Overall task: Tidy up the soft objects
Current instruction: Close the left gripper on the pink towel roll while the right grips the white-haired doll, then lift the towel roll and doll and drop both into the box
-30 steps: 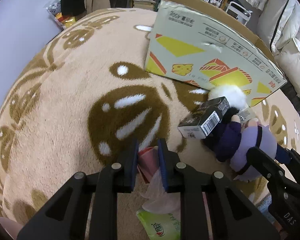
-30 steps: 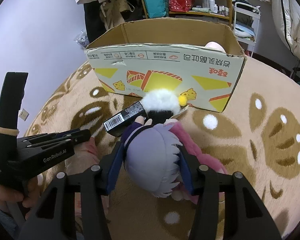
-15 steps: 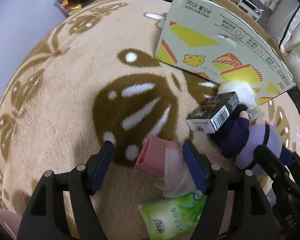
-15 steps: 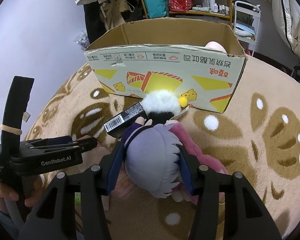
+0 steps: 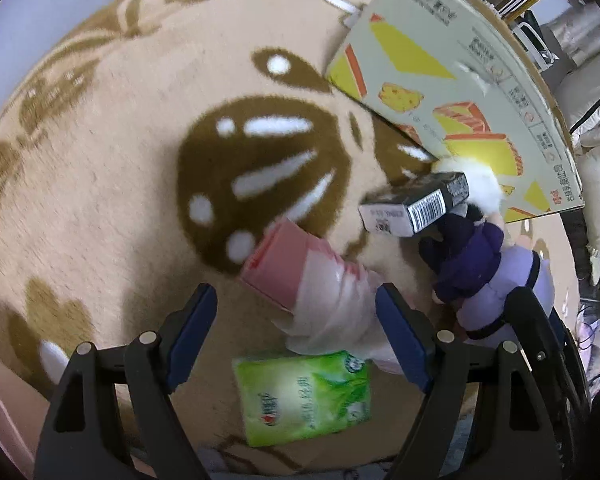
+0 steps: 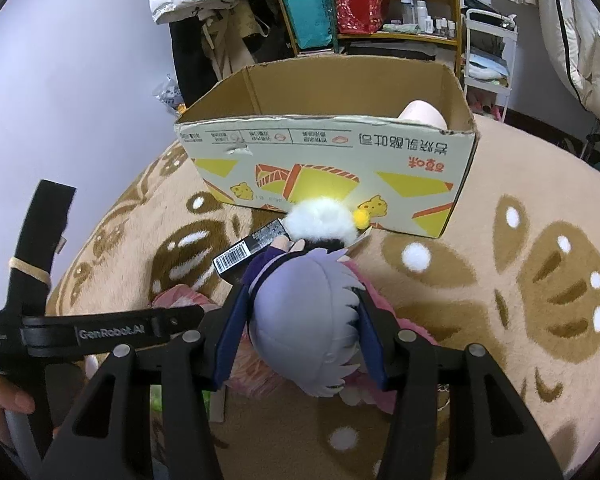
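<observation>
— How are the grippers being held?

— The left gripper (image 5: pixel 296 328) is being held wide, its jaws having just been opening; a pink pack (image 5: pixel 300 276) is lying on the rug (image 5: pixel 100 184) between the tips, not pressed by either. The right gripper (image 6: pixel 300 332) is being kept clamped on the doll (image 6: pixel 304 328) by its lilac head.

— What room is being left at the edges?

— The doll is being pressed near the cardboard box (image 6: pixel 328 152), with a black carton (image 6: pixel 248 252) touching it. A green tissue pack (image 5: pixel 304 396) is lying just under the left gripper. Bare rug is being left open to the left.
</observation>
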Demonstrator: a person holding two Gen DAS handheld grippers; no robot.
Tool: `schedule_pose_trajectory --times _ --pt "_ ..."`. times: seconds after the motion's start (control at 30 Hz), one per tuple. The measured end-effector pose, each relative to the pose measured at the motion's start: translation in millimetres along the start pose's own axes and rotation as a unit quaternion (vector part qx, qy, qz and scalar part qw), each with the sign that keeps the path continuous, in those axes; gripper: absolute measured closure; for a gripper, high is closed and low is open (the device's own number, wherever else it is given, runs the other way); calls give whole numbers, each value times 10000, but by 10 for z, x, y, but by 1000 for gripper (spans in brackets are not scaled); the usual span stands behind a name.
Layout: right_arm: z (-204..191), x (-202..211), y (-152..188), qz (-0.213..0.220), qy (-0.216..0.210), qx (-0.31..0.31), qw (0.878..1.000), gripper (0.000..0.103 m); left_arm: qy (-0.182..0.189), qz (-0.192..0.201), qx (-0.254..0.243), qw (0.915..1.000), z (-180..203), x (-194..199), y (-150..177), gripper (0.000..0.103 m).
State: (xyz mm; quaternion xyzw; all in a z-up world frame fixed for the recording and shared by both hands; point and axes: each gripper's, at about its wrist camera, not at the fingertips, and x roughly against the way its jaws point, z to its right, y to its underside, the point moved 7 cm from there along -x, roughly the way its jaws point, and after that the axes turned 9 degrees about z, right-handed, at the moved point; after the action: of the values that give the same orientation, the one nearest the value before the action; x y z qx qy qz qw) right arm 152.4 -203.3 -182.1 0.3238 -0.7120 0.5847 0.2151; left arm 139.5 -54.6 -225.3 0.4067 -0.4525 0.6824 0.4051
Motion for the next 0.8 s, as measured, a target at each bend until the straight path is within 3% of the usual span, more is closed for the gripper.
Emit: schedule_pose_trajectory --times 0.1,0.3,0.37,0.57,0.8 --pt "-18 7 -6 8 5 83 10000 48 17 -160 36 9999 76 -95 84 25" --pt "-26 1 -12 13 -40 82 10000 48 71 -103 433 9990 65 -150 56 44" --pt "-14 15 -28 40 -75 27 10000 48 125 -63 637 9979 32 -159 8 55" --pt "20 63 -55 121 -86 -56 9999 48 161 413 653 9969 -47 -1 -45 77" --pt "71 148 -71 209 -52 -105 9997 48 89 920 430 9948 -61 243 -164 83"
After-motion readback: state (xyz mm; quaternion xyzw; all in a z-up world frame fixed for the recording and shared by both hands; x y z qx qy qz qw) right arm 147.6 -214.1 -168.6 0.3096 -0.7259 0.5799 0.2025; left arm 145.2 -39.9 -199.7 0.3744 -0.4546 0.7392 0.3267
